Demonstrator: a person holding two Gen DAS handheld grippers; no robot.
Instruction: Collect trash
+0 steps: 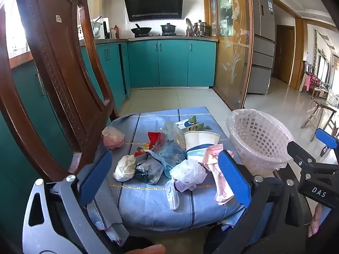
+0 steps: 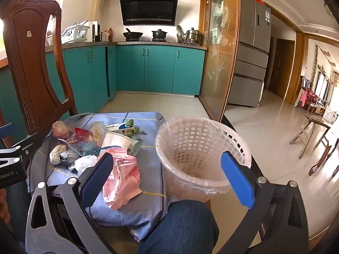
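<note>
- Left wrist view: the left claw point(image 1: 165, 180) is spread wide with nothing between its blue fingers point(image 1: 95, 177), hanging over the near edge of a small counter point(image 1: 148, 207) covered by a blue striped cloth point(image 1: 152, 201).
- Trash lies heaped in the middle of the cloth: a white paper wad point(image 1: 125, 168), a dark crumpled bag point(image 1: 149, 170), a red wrapper point(image 1: 155, 140), a clear bag point(image 1: 171, 146), a paper cup point(image 1: 200, 144) on its side, a white plastic bag point(image 1: 187, 174) and a pink wrapper point(image 1: 218, 175) at the right edge.
- A pink wad point(image 1: 112, 137) sits apart at the cloth's left, near a carved wooden chair point(image 1: 59, 67).
- At the far side lie a small box point(image 1: 185, 124) and some green leaves point(image 1: 196, 123).
- A pink mesh basket point(image 1: 257, 139), lined with clear plastic, stands just beside the counter on the right; its inside looks bare.
- Right wrist view: the right claw point(image 2: 167, 182) is also spread and grips nothing; it hangs above the pink wrapper and the basket rim, over a knee in blue jeans point(image 2: 180, 226).
- Behind, teal cabinets point(image 1: 171, 63) carry a stove with a wok point(image 1: 141, 30) and a pot point(image 1: 168, 28) under a black hood point(image 1: 153, 4).
- A grey fridge point(image 1: 261, 42) stands right of an etched glass panel point(image 1: 233, 42); pale floor tiles point(image 1: 169, 99) run into a bright room.
</note>
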